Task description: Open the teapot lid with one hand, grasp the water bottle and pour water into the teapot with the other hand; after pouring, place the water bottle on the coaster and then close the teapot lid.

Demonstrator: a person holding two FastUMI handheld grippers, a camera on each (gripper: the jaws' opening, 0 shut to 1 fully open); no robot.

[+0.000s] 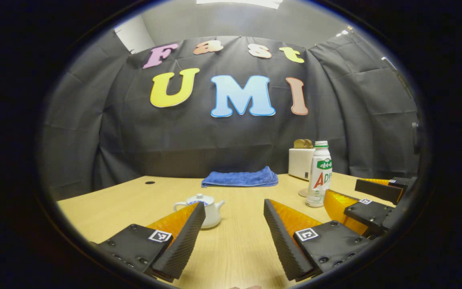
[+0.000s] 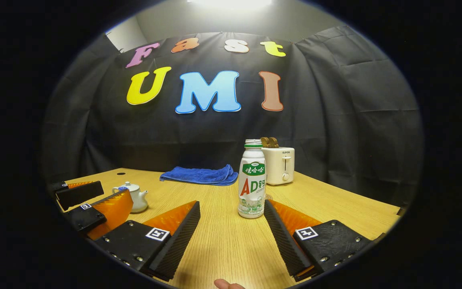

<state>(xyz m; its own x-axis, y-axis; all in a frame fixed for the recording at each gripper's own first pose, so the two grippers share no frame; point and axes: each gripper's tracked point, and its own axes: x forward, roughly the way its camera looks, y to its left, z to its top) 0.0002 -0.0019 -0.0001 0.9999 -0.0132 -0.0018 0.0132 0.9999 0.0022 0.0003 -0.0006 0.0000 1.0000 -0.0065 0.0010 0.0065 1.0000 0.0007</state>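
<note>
A small white teapot stands on the wooden table with its lid on. My left gripper is open just short of it, the pot partly hidden behind its left finger. A white bottle with a green label stands upright; my right gripper is open in front of it, the bottle nearer its right finger. Neither gripper touches anything. A pale round coaster peeks out behind the bottle. The teapot also sits beyond my left gripper in the right gripper view.
A folded blue towel lies at the back of the table. A white toaster with bread in it stands behind the bottle. A small dark hole marks the table's far left. A person's fingertip shows at the bottom edge.
</note>
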